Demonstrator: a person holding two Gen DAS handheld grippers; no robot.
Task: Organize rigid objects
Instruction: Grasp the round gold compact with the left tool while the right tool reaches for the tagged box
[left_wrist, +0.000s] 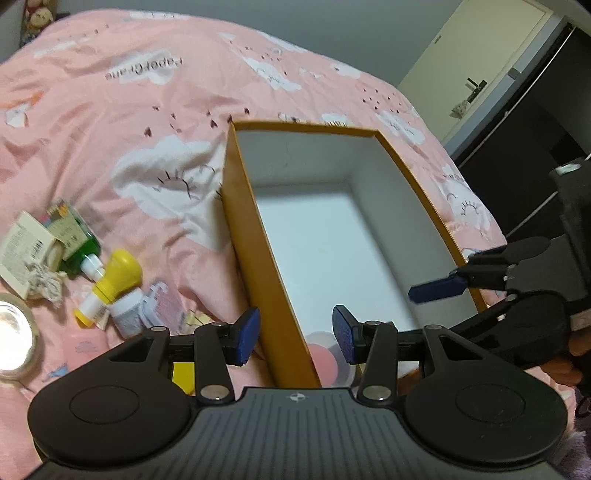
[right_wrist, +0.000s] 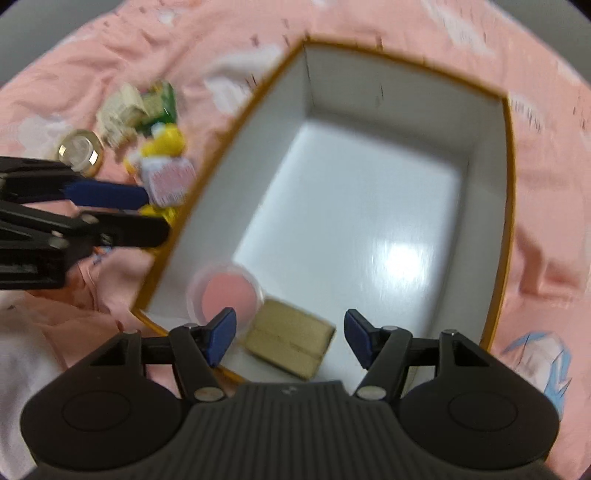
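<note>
Both grippers are spread and hold nothing. From its own camera the right gripper (right_wrist: 289, 336) hangs over the near end of the box (right_wrist: 508, 192), its fingers either side of a small tan carton (right_wrist: 291, 341) that lies on the white floor by the near wall. Just beside the carton, in the near left corner, sits a round clear tub with pink contents (right_wrist: 225, 291). Those 2 pieces look light and stiff; the tub's smooth rim could slip, so a pinch across its width seems safest, and the carton would take a grip on its flat sides.

From its own camera the left gripper (left_wrist: 295, 334) straddles the box's left wall, one finger outside and one inside. Left of the box on the pink bedcover (left_wrist: 147, 122) lies the unsorted pile: a yellow-capped bottle (left_wrist: 110, 284), a green bottle (left_wrist: 79, 247), a white jar (left_wrist: 127, 314), a pink-labelled packet (left_wrist: 162, 308), a cream packet (left_wrist: 22, 247) and a shiny round tin (left_wrist: 14, 336). The bottles should be rigid but round and prone to roll; their caps or necks look like the best hold.

Motion blur smears the right view, so labels are unreadable. The tin is cut by the frame edge, and a yellow piece under the left gripper's finger is mostly hidden.
</note>
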